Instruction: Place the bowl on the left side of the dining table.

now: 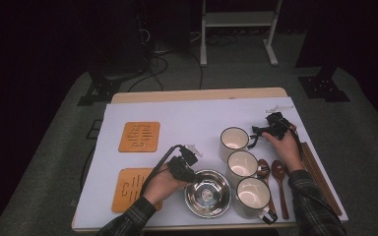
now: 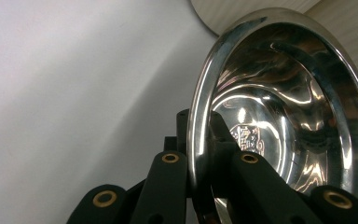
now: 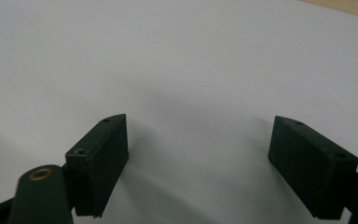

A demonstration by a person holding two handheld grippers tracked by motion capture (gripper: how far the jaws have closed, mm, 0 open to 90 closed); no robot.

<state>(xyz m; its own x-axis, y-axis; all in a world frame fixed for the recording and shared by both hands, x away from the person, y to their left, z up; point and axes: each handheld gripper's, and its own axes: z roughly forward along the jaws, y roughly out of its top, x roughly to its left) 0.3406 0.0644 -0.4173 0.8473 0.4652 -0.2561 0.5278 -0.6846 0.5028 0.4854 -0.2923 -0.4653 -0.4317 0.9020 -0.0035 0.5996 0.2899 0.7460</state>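
My left gripper was clamped on the rim of the steel bowl; one black jaw sat outside the wall and the other inside it, with the polished edge running up between them. In the high view the same left gripper met the bowl at its upper-left edge; the bowl lay on the white mat near the front of the table, and my left hand came in from below, partly over the nearer wooden trivet; a second wooden trivet lay farther back on the mat, apart from the first.

My right gripper stood wide apart with nothing between the jaws; bare white mat lay beneath them. From above, the right gripper hovered just beside the far mug, on the side of its handle; I could not tell whether it touched the mug; my right hand held it from behind.

Three white mugs ran in a line toward me: the far mug, a middle mug and a near mug; the near two stood just beside the bowl on its right. Two wooden spoons lay right of the mugs, and dark chopsticks lay beyond them near the mat's right edge.
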